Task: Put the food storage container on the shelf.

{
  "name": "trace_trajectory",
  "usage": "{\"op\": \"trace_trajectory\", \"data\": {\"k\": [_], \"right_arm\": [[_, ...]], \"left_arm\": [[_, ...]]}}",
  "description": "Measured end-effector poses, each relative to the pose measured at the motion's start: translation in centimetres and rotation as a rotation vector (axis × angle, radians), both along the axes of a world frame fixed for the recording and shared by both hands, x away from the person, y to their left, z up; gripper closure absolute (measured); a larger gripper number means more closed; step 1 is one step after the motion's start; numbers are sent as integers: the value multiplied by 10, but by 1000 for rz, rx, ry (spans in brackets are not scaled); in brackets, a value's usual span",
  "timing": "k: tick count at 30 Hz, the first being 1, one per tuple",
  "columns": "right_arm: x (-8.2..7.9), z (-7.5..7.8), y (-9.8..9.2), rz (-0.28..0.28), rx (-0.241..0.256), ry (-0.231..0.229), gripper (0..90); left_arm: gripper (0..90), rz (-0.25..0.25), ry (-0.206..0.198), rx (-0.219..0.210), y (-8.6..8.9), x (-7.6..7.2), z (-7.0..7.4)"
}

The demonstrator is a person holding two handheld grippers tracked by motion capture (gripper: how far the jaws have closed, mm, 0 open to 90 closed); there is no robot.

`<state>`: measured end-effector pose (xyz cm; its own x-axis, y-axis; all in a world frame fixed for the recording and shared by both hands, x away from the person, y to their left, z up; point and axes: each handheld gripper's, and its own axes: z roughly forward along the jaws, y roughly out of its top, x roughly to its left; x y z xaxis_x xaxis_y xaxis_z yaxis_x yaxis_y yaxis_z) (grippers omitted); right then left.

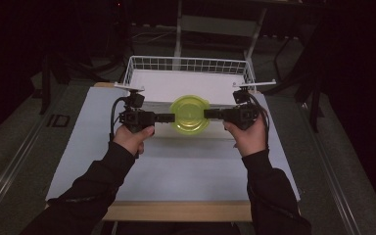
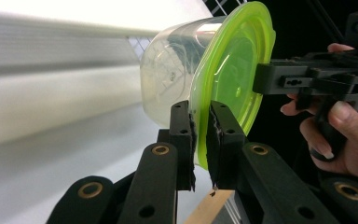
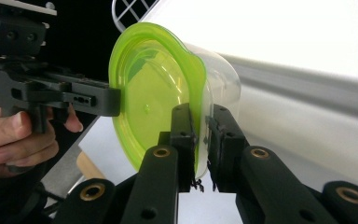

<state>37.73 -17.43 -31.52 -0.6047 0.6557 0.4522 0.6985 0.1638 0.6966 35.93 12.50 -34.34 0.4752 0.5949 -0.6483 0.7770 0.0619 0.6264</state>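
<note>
A round clear container with a lime-green lid (image 1: 189,113) hangs above the white table, held from both sides. My left gripper (image 1: 170,117) is shut on the lid's left rim, and in the left gripper view the green lid (image 2: 230,79) sits pinched between the left gripper's (image 2: 200,140) jaws, with the clear tub (image 2: 172,79) behind it. My right gripper (image 1: 207,114) is shut on the opposite rim. The right gripper view shows the lid (image 3: 149,102) clamped in the right gripper (image 3: 200,140), the clear tub (image 3: 221,79) to its right.
A white wire basket (image 1: 188,64) stands at the table's far edge, just behind the container. The white table top (image 1: 176,161) spreads below my hands, with a wooden front edge (image 1: 176,211). Dark floor and frame legs surround the table.
</note>
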Motion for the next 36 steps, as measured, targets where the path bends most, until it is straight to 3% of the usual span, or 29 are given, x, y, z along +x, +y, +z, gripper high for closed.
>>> {"op": "trace_trajectory", "data": {"k": [10,22,27,30,36], "right_arm": [[27,18,6,-33,-4,-1,815],[65,18,4,-67,50,49,816],[81,14,5,-76,76,103,815],[89,10,3,-82,110,142,814],[99,12,2,-83,103,189,805]], "left_arm": [[816,46,-14,51,-2,27,21],[800,91,-1,84,-6,62,31],[792,114,13,101,-6,75,30],[779,104,15,89,-6,81,30],[778,119,26,91,-9,92,30]]}}
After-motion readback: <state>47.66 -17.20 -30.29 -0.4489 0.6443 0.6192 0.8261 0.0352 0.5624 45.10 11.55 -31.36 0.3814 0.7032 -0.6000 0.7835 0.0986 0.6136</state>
